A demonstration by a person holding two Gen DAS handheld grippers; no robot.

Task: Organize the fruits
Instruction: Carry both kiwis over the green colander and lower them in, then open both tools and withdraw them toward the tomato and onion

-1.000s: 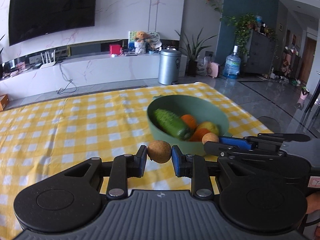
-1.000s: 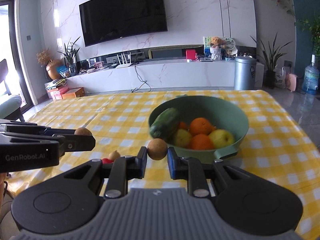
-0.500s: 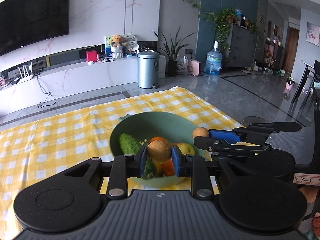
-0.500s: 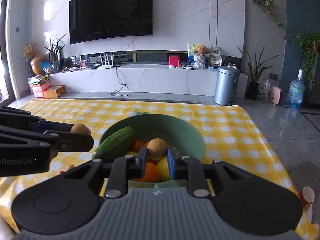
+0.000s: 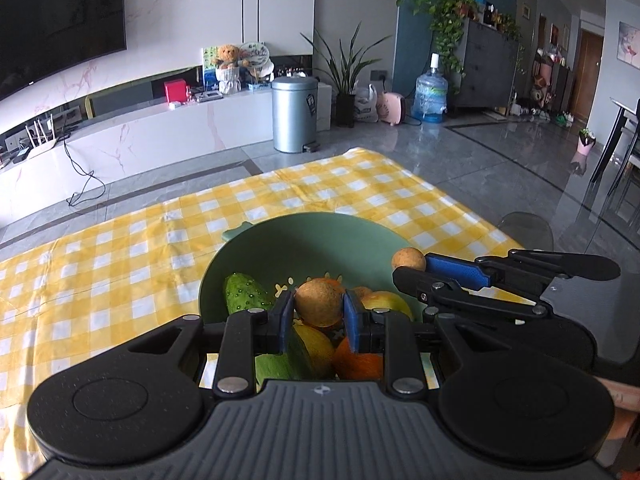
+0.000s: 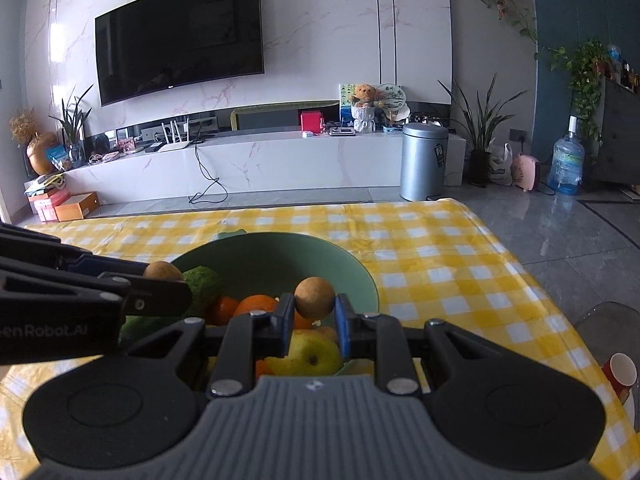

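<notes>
Fruit in each gripper — left gripper [image 5: 319,307] and right gripper [image 6: 314,298] each have fingers clamped on a small brown fruit across its middle, above the green bowl [image 5: 304,240]. Light, round, firm-looking — likely to roll once released.

Cucumber [image 5: 248,300] lower end hidden; bowl [image 5: 304,240] near rim possibly too.

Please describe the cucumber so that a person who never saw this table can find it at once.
On the yellow checked tablecloth stands a green bowl full of fruit. The cucumber lies against the bowl's left side, beside the oranges and a yellow apple. It alone is long, dark green and bumpy; its neighbours are round and smooth.
</notes>
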